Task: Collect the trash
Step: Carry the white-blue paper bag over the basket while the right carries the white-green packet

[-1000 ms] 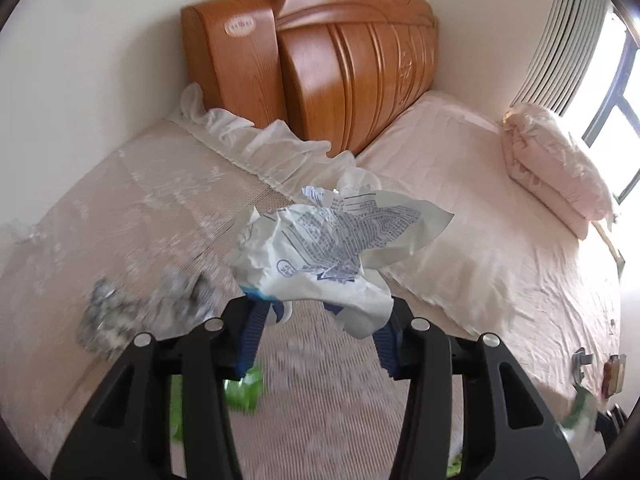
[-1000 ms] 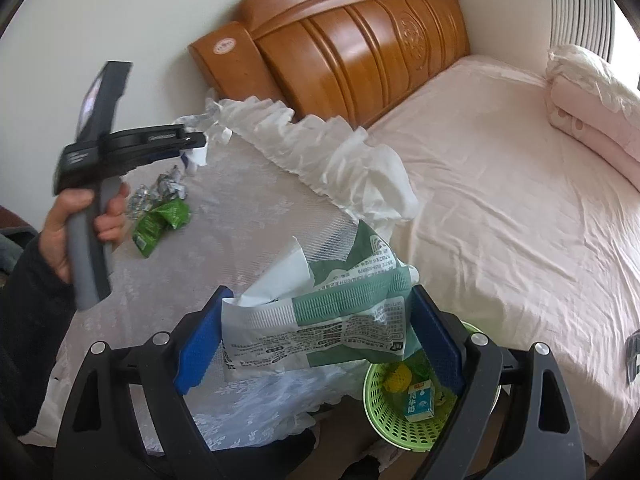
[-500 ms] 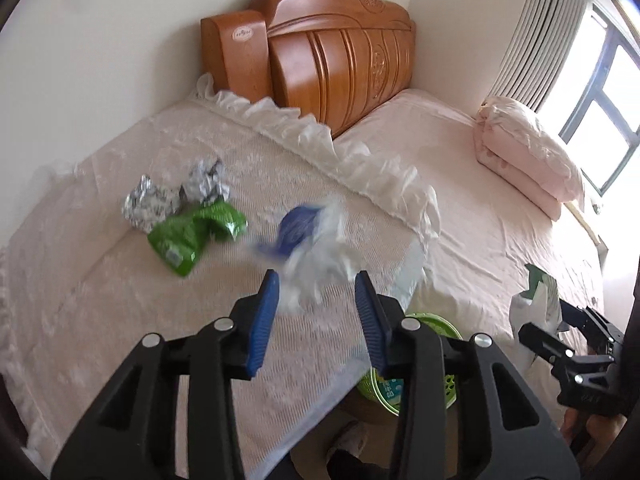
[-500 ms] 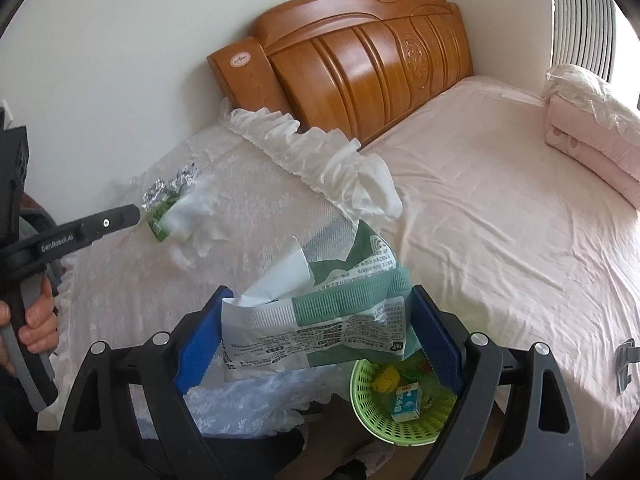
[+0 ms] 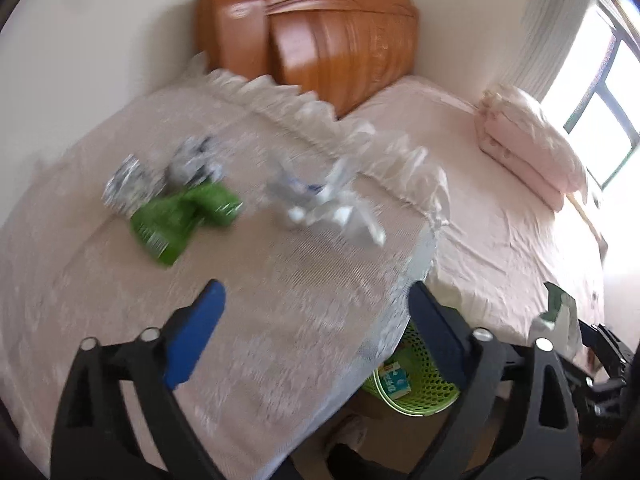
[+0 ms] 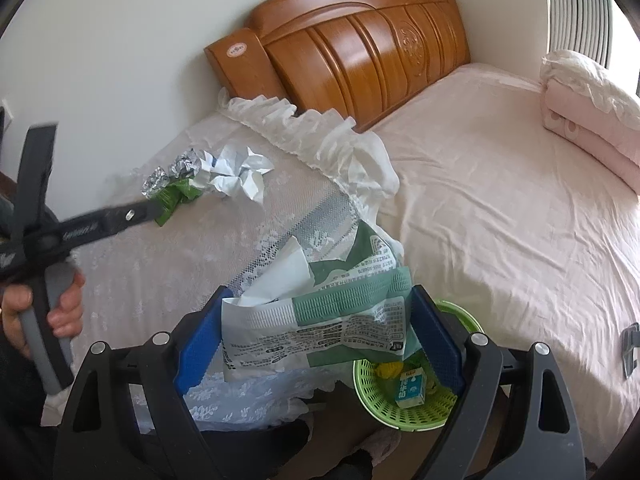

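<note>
up front in the left wrist view, the left gripper (image 5: 316,320) has its jaws spread wide with nothing between them, above a lace-covered surface (image 5: 248,320) beside the bed (image 5: 500,216); whether that surface is a table or part of the bed cannot be told. the whole view is blurred. on the lace, toward its far edge by the frilled trim, lie a crumpled white paper (image 5: 324,204), a green wrapper (image 5: 184,220) just beside it, and two silver foil wads (image 5: 132,182) touching the green wrapper on its far side. below the lace's near right corner sits a green basket (image 5: 416,392) with a small carton inside, partly hidden by the right-hand finger. a folded pink quilt (image 5: 528,144) rests at the far side of the bed near the window, and a wooden headboard (image 5: 320,40) stands against the wall. next, in the right wrist view, the right gripper (image 6: 318,336) has its jaws closed on a green-and-white wrapper (image 6: 320,316), held above the lace's near edge and beside the green basket (image 6: 372,396), which holds the small carton (image 6: 410,390) and something yellow. the left gripper (image 6: 100,220) shows at the left edge, gripped by a hand (image 6: 52,304), its tip close to the green wrapper (image 6: 176,198); the white paper (image 6: 236,174) and foil wads (image 6: 180,168) lie together there.
</note>
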